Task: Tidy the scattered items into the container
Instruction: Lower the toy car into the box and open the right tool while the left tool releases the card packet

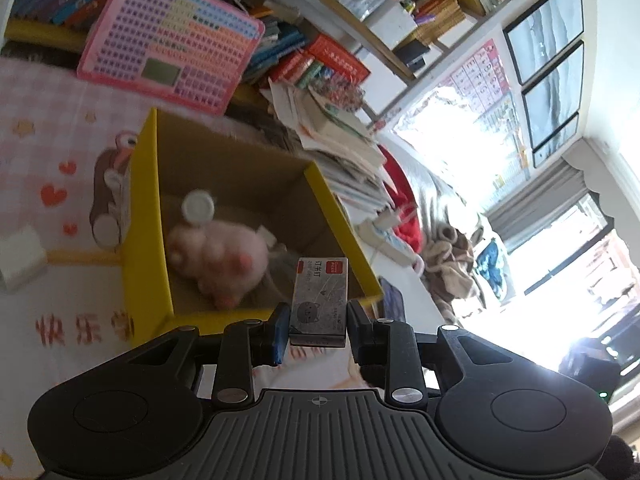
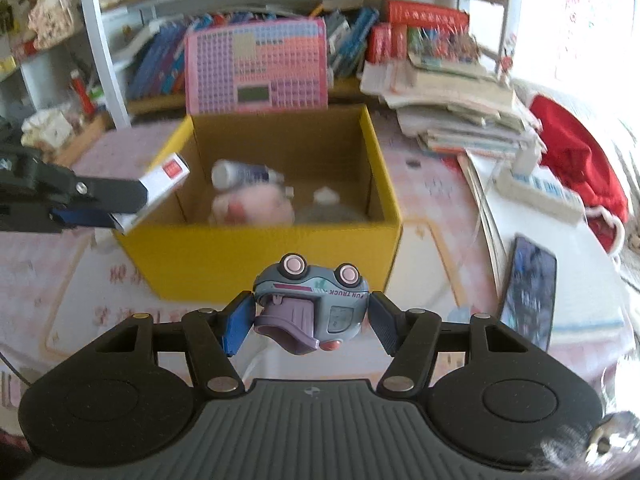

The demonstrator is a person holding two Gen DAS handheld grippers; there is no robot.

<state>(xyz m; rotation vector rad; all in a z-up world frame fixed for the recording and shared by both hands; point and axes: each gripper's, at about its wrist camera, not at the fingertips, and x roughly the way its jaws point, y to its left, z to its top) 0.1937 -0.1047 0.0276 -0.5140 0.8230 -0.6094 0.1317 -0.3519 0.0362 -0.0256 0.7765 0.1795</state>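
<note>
We hold a small staple box [image 1: 319,300] in the left gripper [image 1: 318,330], clamped on its flat sides at the yellow box's [image 2: 256,256] near edge; it seems light and stiff. The right gripper [image 2: 308,322] grips a hard, smooth toy truck [image 2: 312,308], upside down, just before the box. Inside lie a pink plush toy [image 2: 252,206] and a white bottle [image 2: 244,174].

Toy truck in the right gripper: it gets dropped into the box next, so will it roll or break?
The toy truck, held wheels-up, looks like hard plastic, so probably light and stiff. If it lands on its wheels it may roll slightly, but the plush toy in the yellow box should cushion it.
</note>
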